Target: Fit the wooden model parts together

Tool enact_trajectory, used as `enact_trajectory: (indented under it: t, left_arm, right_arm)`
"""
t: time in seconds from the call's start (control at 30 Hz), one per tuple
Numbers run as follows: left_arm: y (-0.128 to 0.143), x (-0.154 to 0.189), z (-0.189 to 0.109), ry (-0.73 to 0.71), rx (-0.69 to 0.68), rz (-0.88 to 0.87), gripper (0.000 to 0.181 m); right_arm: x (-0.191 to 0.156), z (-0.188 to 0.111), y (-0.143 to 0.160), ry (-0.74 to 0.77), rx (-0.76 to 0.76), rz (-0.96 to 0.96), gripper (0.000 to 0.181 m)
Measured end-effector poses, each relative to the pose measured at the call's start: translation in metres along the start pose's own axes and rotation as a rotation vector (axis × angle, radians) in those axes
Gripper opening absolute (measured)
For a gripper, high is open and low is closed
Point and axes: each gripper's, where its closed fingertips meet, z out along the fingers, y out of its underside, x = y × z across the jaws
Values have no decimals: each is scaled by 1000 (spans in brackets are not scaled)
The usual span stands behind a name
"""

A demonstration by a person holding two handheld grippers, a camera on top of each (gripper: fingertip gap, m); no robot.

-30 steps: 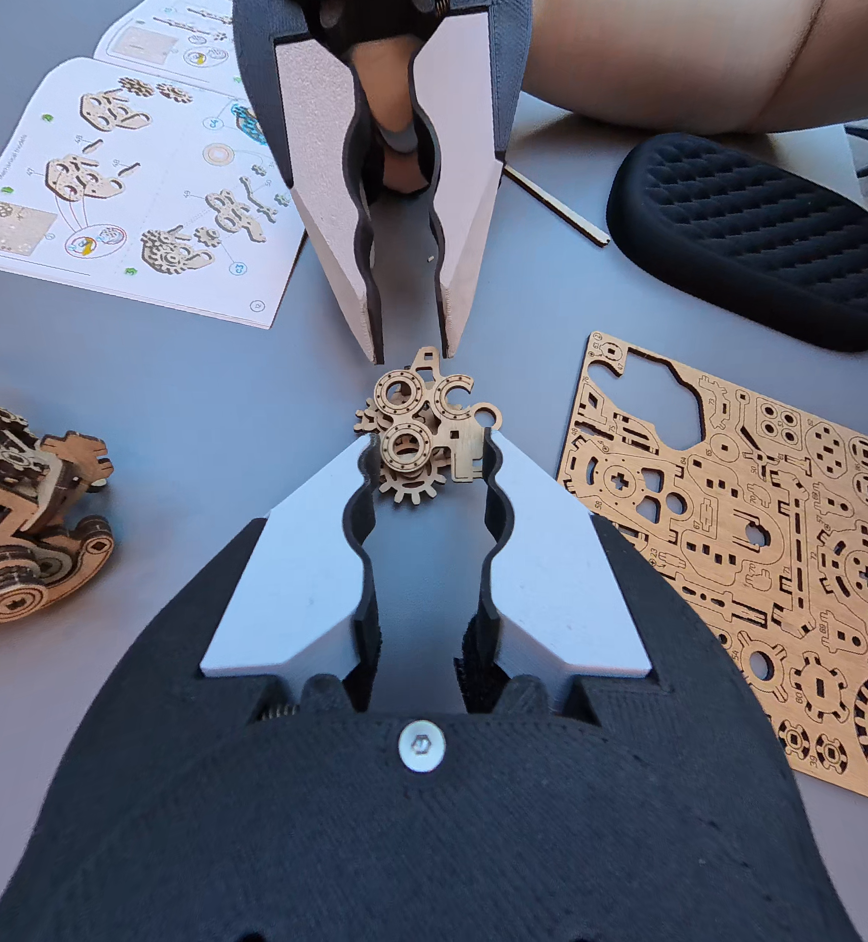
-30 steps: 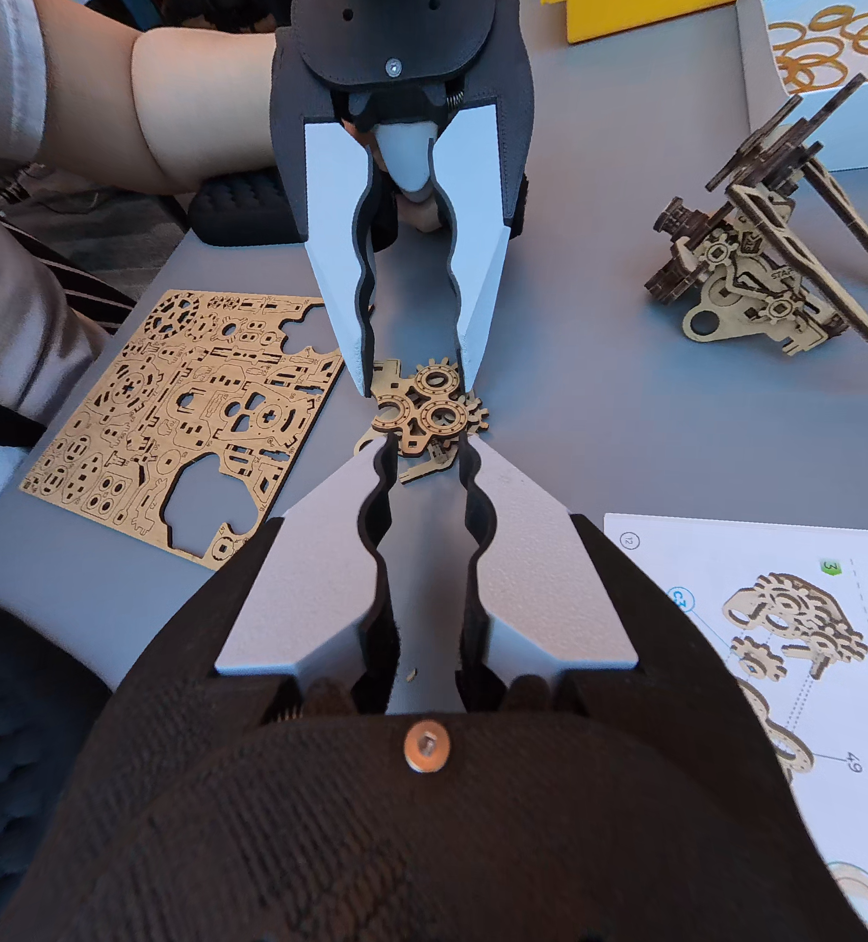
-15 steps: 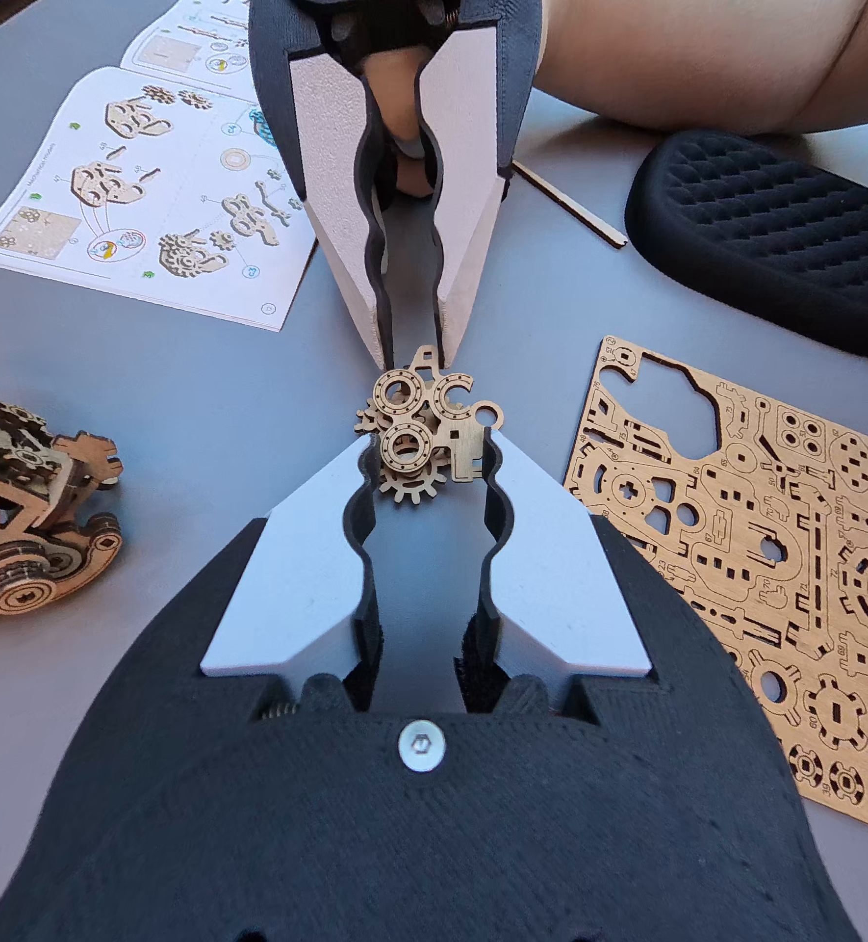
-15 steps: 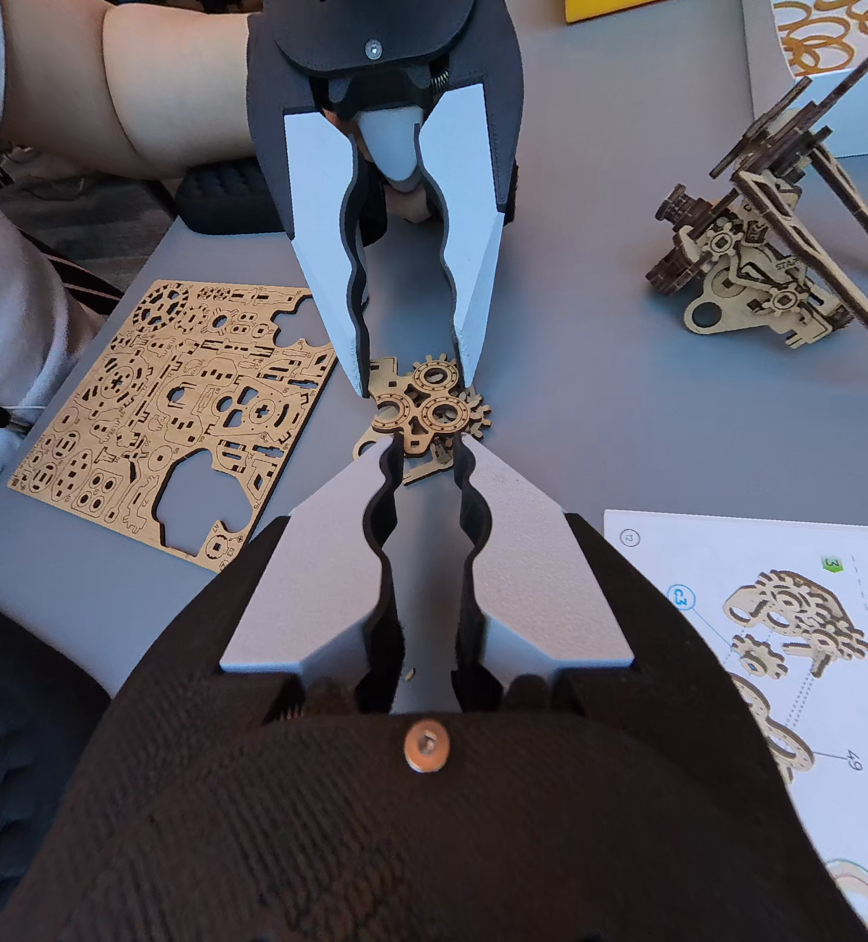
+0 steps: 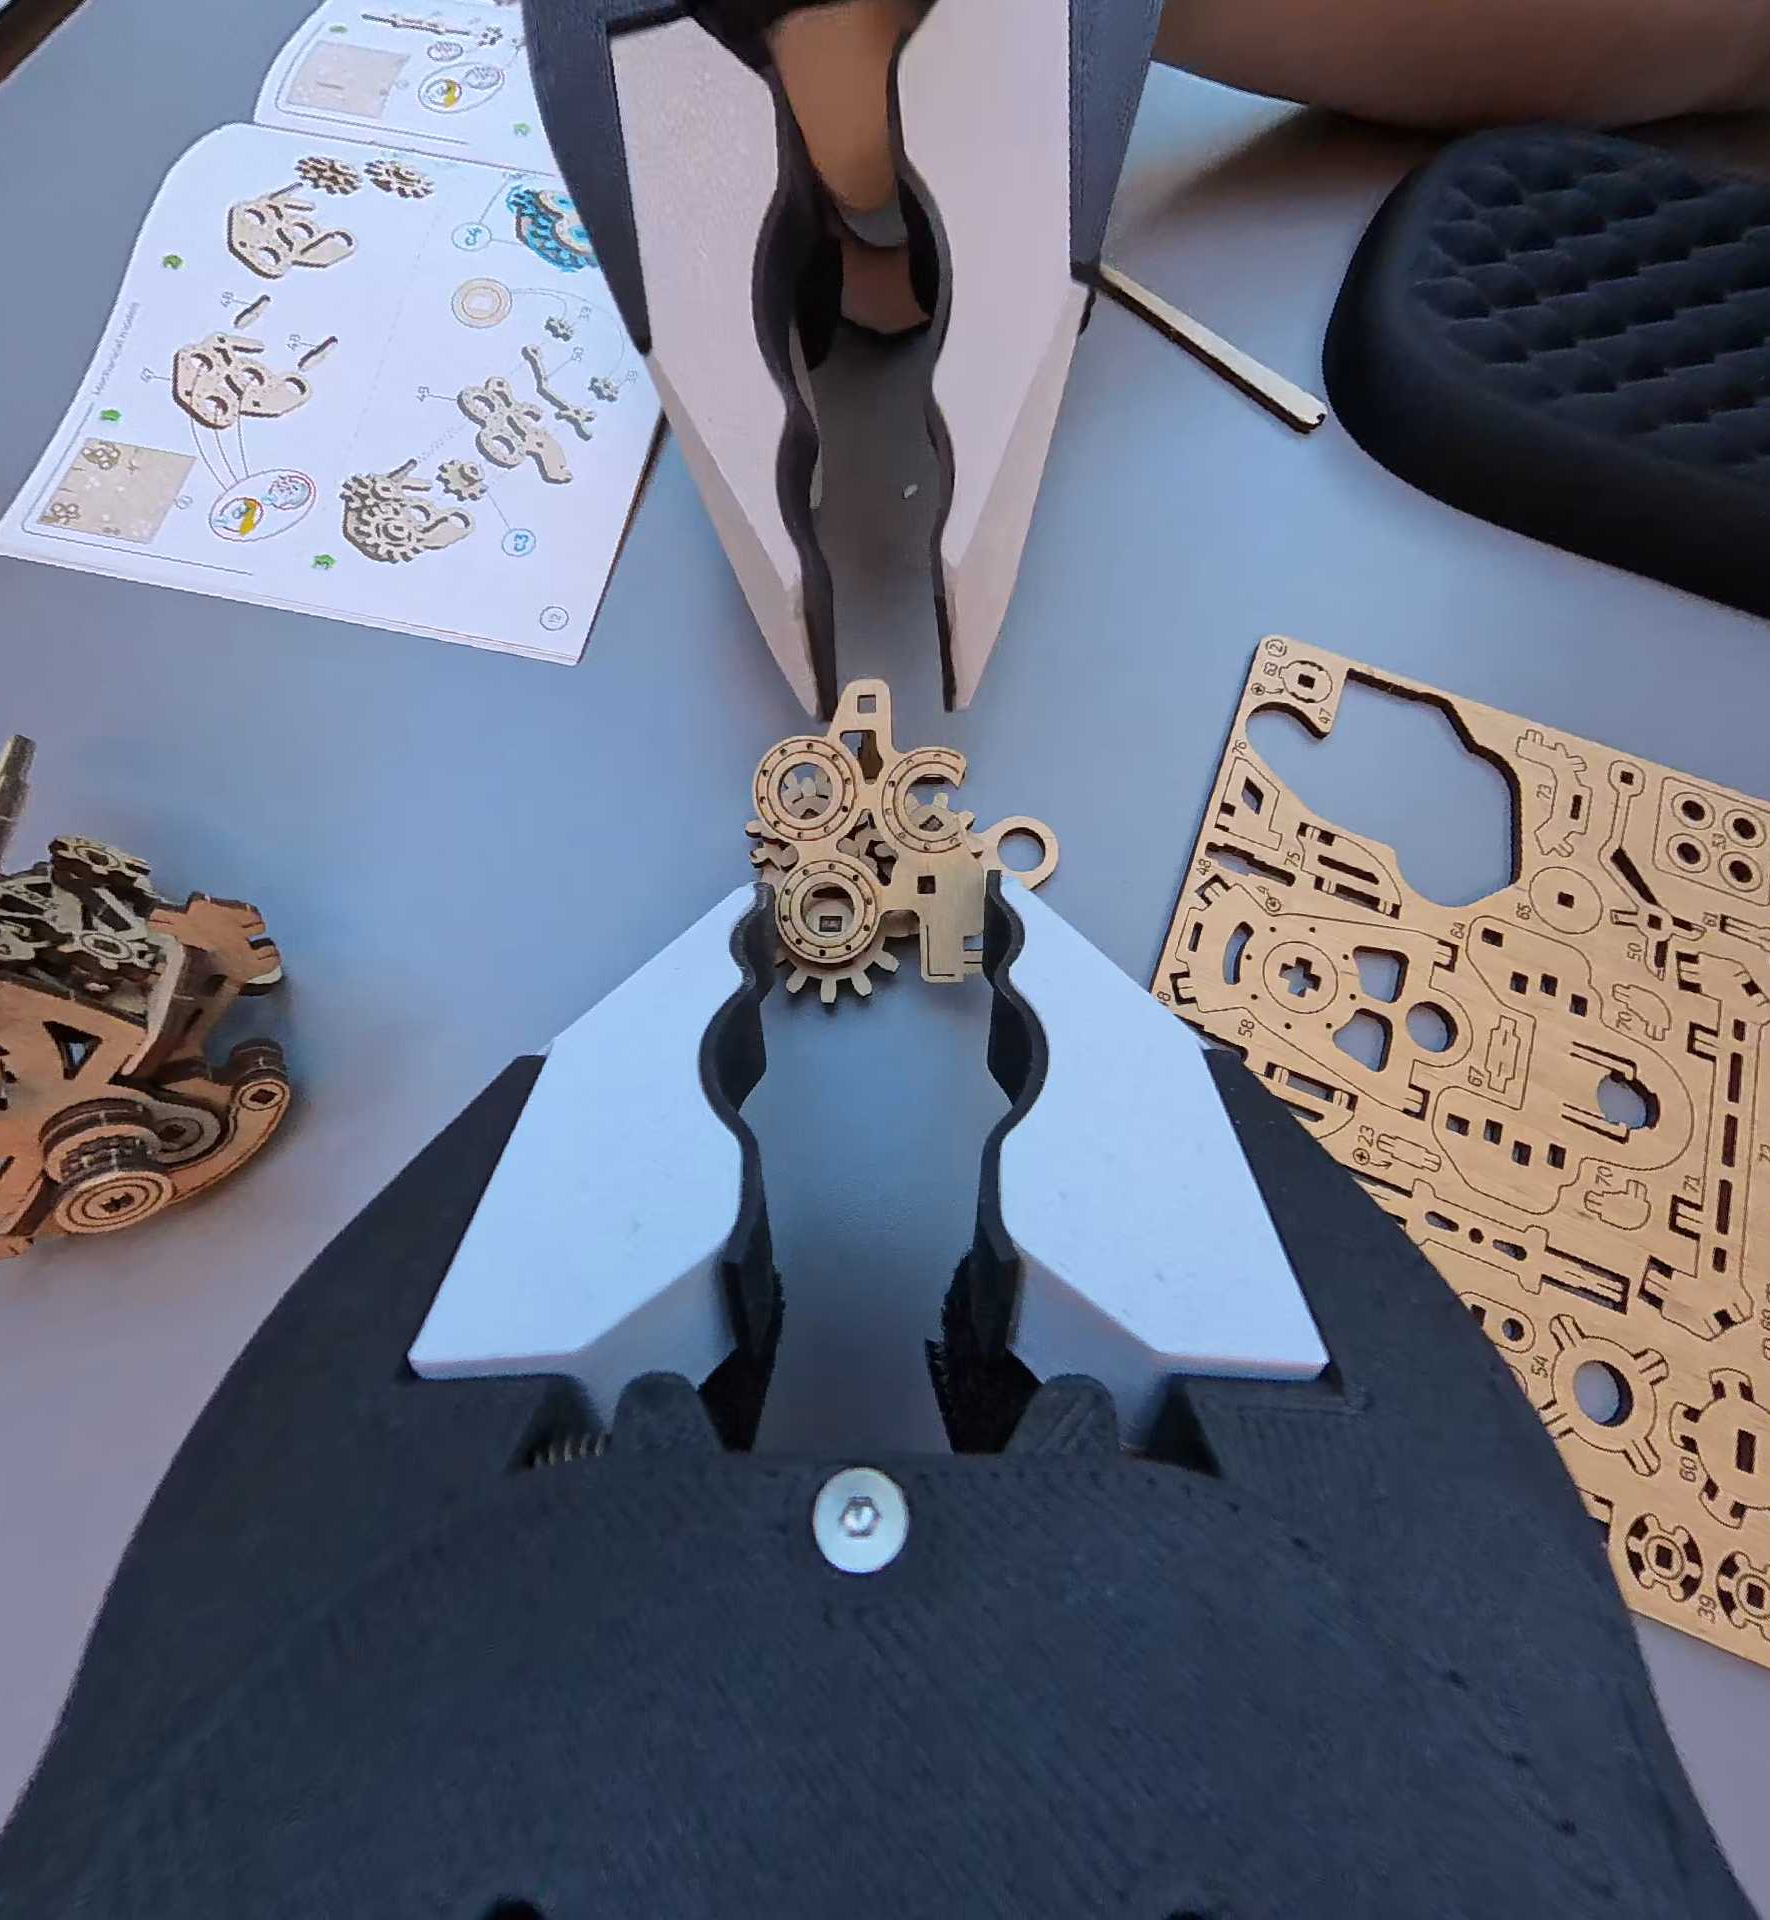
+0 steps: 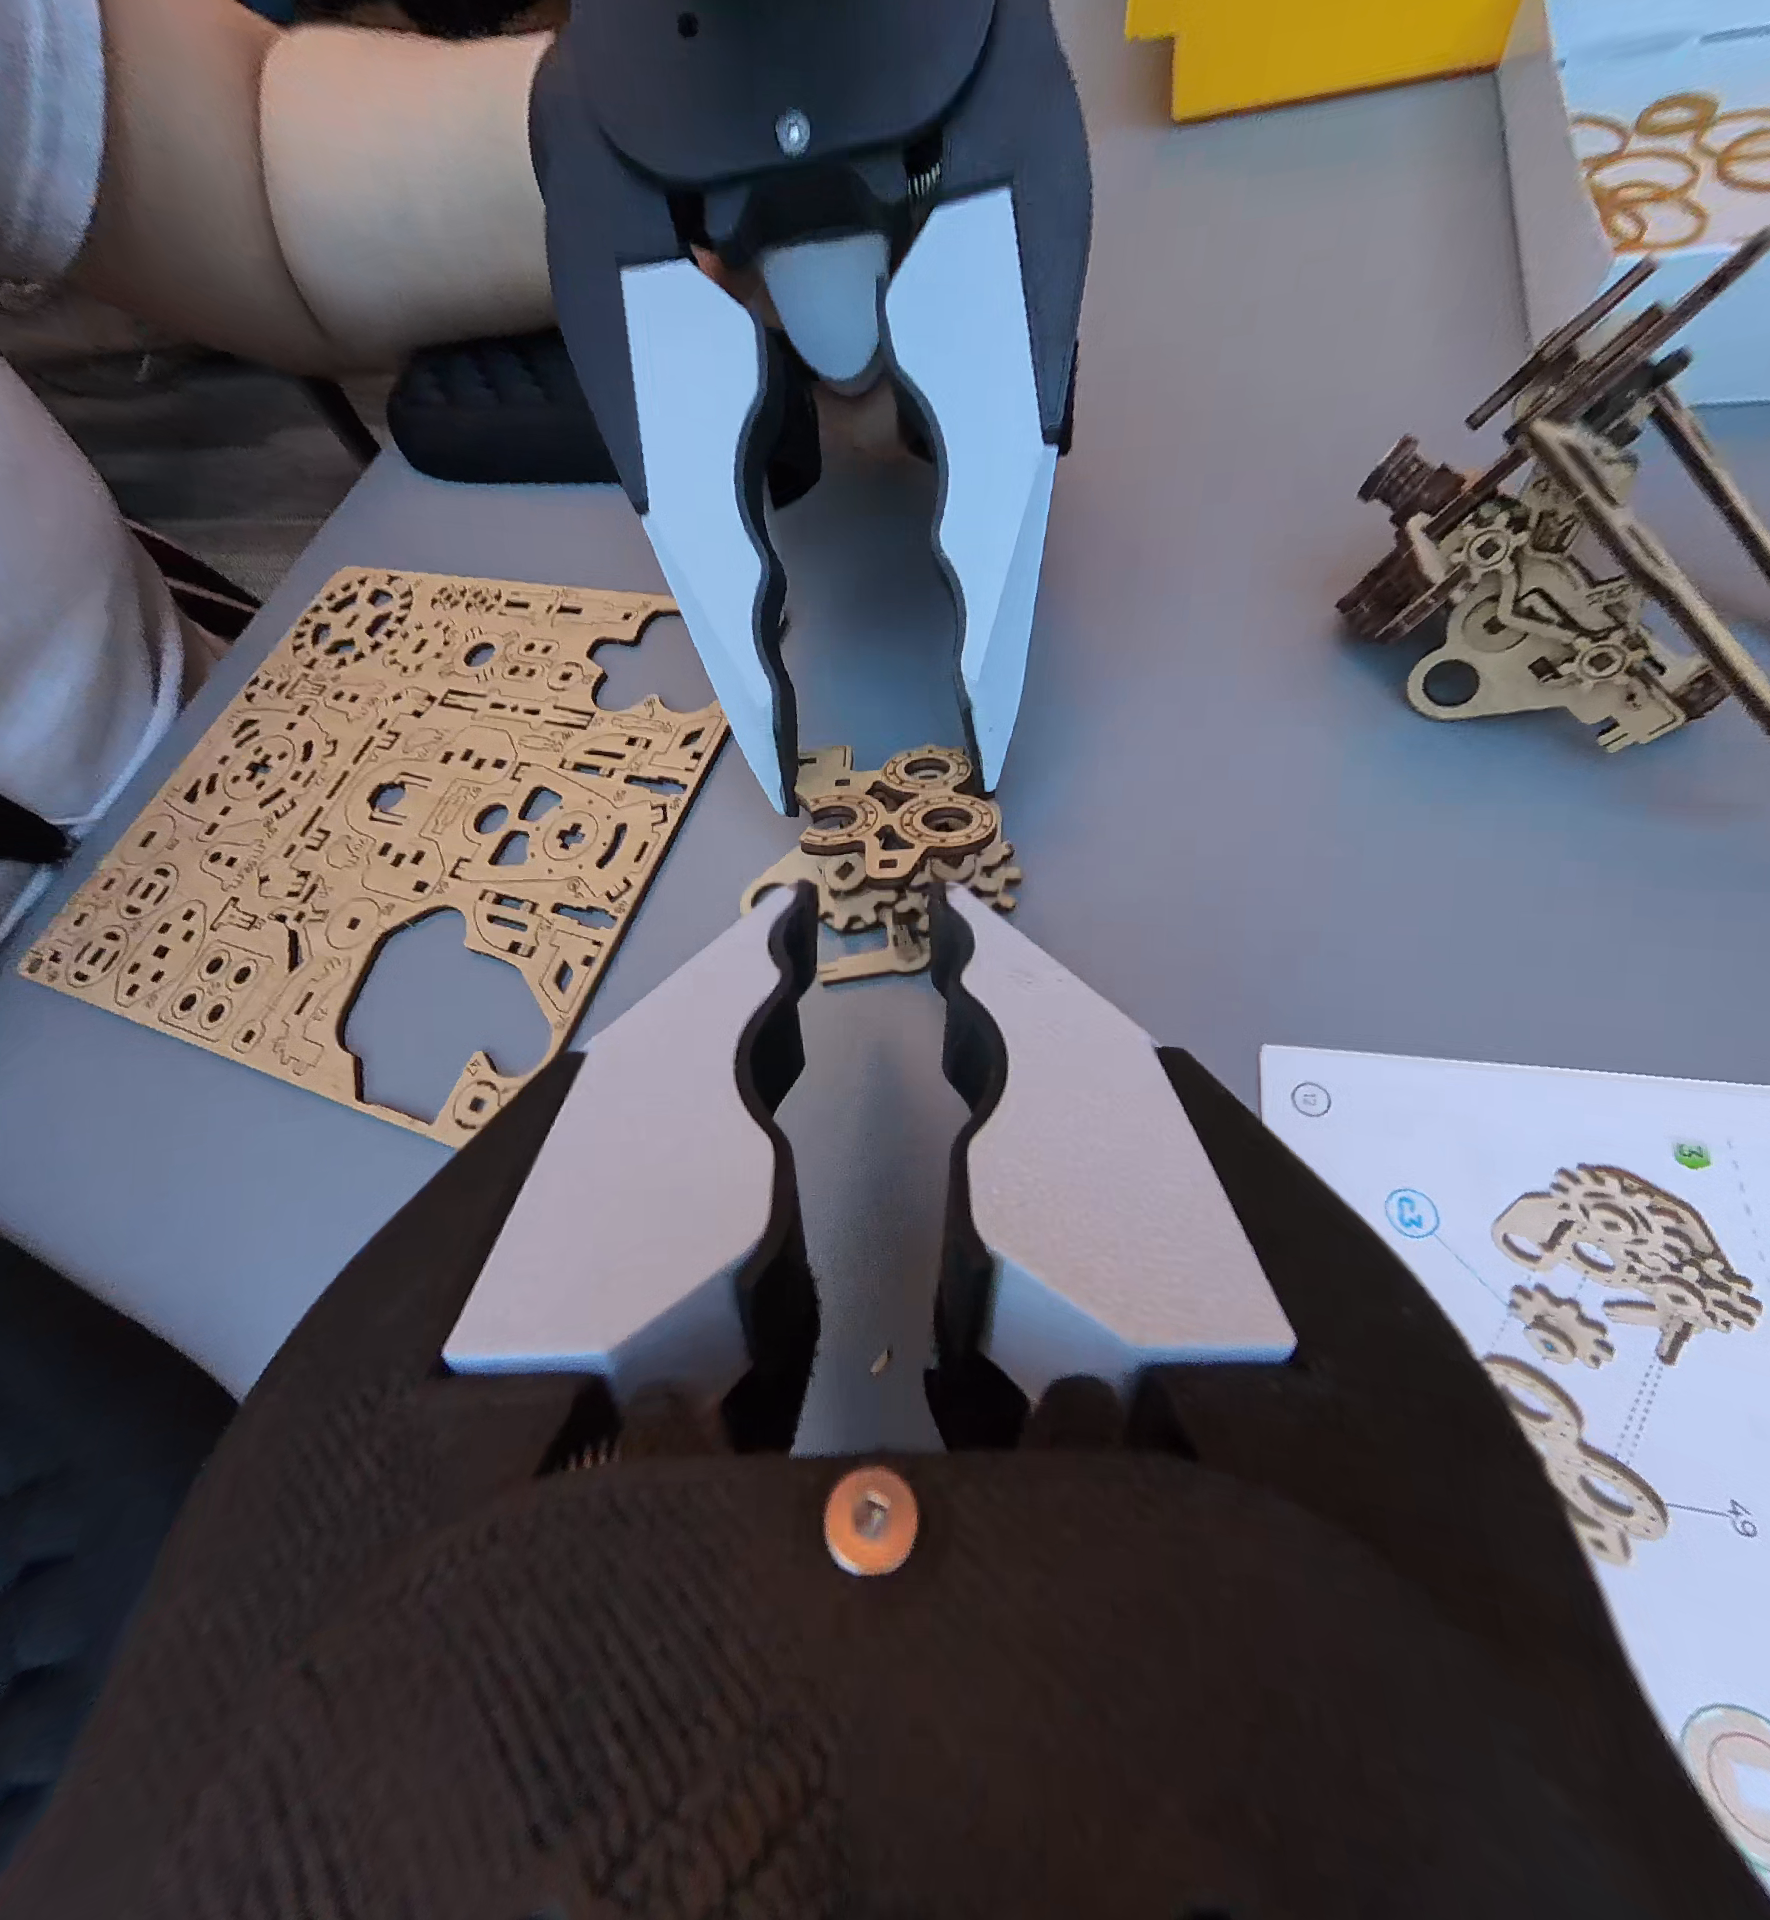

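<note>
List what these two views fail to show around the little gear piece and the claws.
- Left wrist view: the gear assembly edges sit behind the left claw tips, so contact cannot be judged.
- Right wrist view: the right claw covers the assembly's near part.
- Right wrist view: the built wooden model is motion-blurred.
- Left wrist view: the parts sheet is cut by the right edge.

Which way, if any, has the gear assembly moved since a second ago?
Yes, slightly: held in the left gripper, the gear assembly has edged away from the parts sheet, toward the instruction booklet.

Printed numbers mark the instruction sheet (image 5: 341,395) and the laser-cut wooden sheet (image 5: 1546,1122).
</note>
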Motion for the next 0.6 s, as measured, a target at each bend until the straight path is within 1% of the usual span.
enact_trajectory:
  t: [0.1,0.17,0.2,0.3,0.47,0.6]
  left_arm:
    - [0,0,0,3,0,-8,38]
    - [0,0,0,5,0,-9,38]
    - [0,0,0,5,0,-9,38]
    - [0,0,0,3,-2,-6,38]
    - [0,0,0,0,-8,-1,38]
    - [0,0,0,-5,-14,7,38]
  right_arm:
    - [4,-12,-17,20,99,25,18]
    - [8,-19,-27,41,174,49,11]
    - [8,-19,-28,34,183,59,10]
    - [9,-14,-22,33,142,84,10]
    - [7,-3,-10,14,79,83,4]
    - [4,-1,-11,2,72,73,1]
